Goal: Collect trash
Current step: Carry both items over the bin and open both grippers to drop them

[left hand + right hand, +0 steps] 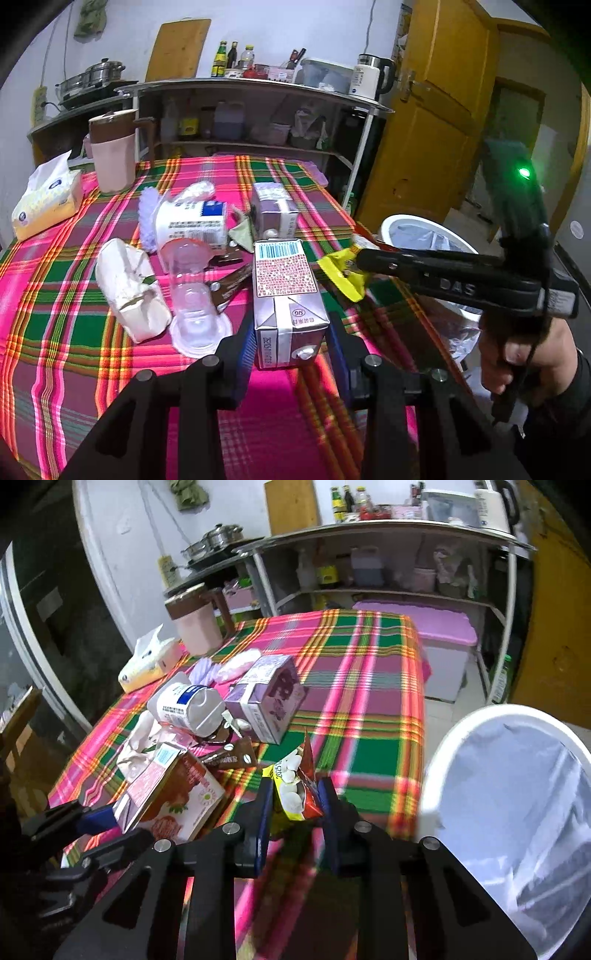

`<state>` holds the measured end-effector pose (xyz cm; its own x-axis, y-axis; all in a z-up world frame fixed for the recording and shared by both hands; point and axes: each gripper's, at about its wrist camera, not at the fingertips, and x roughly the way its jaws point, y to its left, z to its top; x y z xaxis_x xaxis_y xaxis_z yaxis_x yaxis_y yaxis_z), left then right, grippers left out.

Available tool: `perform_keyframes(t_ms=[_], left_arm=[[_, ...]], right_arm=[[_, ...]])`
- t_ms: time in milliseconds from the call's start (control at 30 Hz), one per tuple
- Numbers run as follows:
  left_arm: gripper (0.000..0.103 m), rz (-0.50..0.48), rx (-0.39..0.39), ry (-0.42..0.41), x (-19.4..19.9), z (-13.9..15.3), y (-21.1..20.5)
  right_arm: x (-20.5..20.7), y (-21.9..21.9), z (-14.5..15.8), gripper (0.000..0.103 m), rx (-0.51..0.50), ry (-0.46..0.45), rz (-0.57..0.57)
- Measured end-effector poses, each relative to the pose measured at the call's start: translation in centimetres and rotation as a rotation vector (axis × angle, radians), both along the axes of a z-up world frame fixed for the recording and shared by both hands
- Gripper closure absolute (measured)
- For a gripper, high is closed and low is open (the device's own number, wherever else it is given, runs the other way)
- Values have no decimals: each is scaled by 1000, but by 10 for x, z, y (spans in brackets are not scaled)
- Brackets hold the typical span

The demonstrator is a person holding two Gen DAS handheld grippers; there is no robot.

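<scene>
On plaid cloth (74, 314), left gripper (291, 347) clamping a boxy glossy carton (286, 295), right gripper (295, 801) pinching a crinkled foil wrapper (295, 794) (white pieces showing only in the right view), white lined bin (517, 794) beside the table.

Strawberry-print carton (286, 299) clamped (lifted, tilted) at 6 o'clock; yellow-red snack wrapper (295, 790) pinched, bin (517, 812) at 3 o'clock.

Right tongs (295, 808) clamp yellow-red snack wrapper (295, 794) above plaid tablecloth (362, 709); white bin (517, 805) beside.
</scene>
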<state>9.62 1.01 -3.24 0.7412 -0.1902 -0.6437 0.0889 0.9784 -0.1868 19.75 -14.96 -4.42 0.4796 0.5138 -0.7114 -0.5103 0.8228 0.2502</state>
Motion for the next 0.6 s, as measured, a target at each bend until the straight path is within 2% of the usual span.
perform_keyframes(t_ms=[233,600], left_arm=[[66,-79,11,-15,12,11,-30],[66,-272,7,-34,50,22,-106]], right_arm=[[-20,-55,11,77,30,-9,-130],[-24,-138,10,77,-2,0,-345]])
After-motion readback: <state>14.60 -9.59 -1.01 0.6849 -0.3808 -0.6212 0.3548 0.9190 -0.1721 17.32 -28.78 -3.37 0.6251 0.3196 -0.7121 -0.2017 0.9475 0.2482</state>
